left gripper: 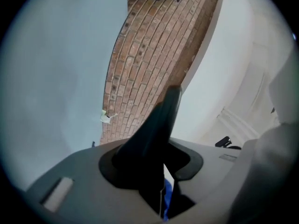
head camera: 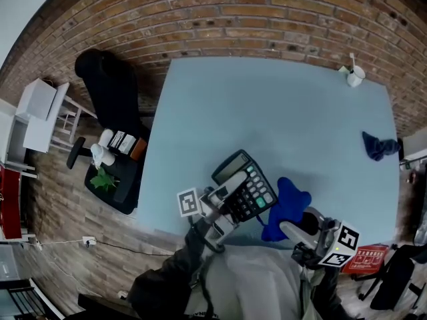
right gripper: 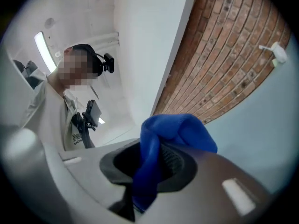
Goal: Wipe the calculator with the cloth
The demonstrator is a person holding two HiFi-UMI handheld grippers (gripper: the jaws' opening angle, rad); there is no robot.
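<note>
Calculator and cloth are both in hand; the wiping looks begun at most, with no sign that it is finished.
The left hand-held gripper (head camera: 225,197) clamps the calculator (head camera: 245,185) low at centre frame, over the counter (head camera: 267,112). The right hand-held gripper (head camera: 295,230) pinches the blue cloth (head camera: 285,204) just beside the keys. At upper right, a small white cup (head camera: 355,77) holds something thin that cannot be made out.

Indoor workroom or makeshift lab, large pale blue table (head camera: 267,112) set against a far red brick wall (head camera: 267,19), black office chair (head camera: 107,85) at left, white shelf unit (head camera: 37,109) beyond, cable (head camera: 60,243) across plank floor (head camera: 67,199), strip light (right gripper: 41,50) overhead
</note>
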